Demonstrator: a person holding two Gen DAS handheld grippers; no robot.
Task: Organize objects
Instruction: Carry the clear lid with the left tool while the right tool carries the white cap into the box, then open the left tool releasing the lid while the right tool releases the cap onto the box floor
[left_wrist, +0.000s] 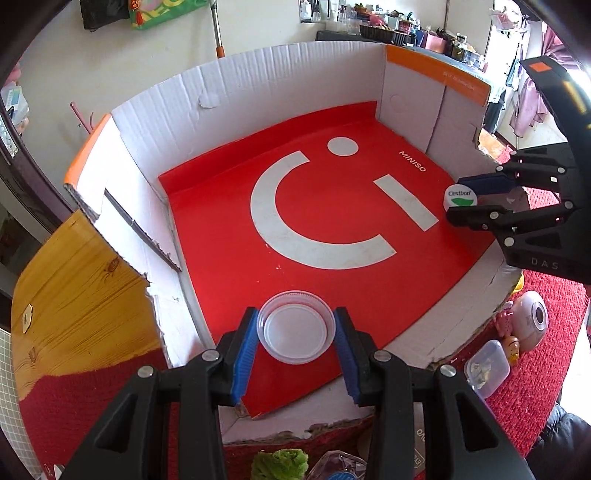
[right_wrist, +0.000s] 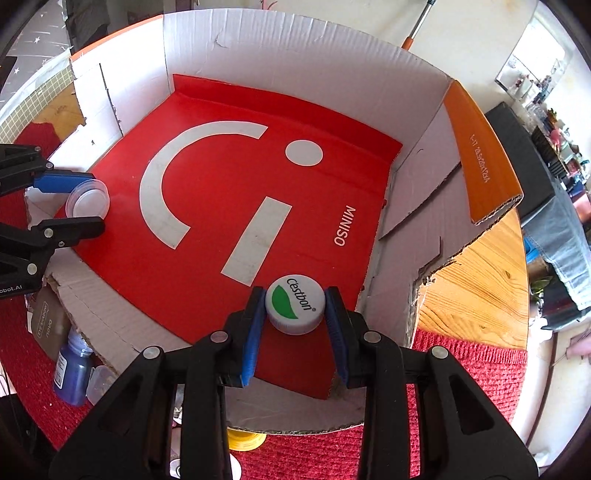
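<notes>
Blue-padded fingers of the left gripper (left_wrist: 295, 332) clamp a clear plastic lid (left_wrist: 295, 326), which sits rim-up on the red sheet (left_wrist: 229, 258) near the box's near edge; both pads press its sides. Over at the right, the right gripper (right_wrist: 295, 308) is clamped on a white bottle cap (right_wrist: 295, 304) with a green leaf and "C'estbon" printed on top, also down on the red sheet, near its right edge. Both lie inside a shallow cardboard box (left_wrist: 258, 85) with white corrugated walls and orange flap edges. Outside it, a red woven mat (right_wrist: 461, 362) covers a wooden table (left_wrist: 74, 277), with a small blue bottle (right_wrist: 72, 373) beside the box
</notes>
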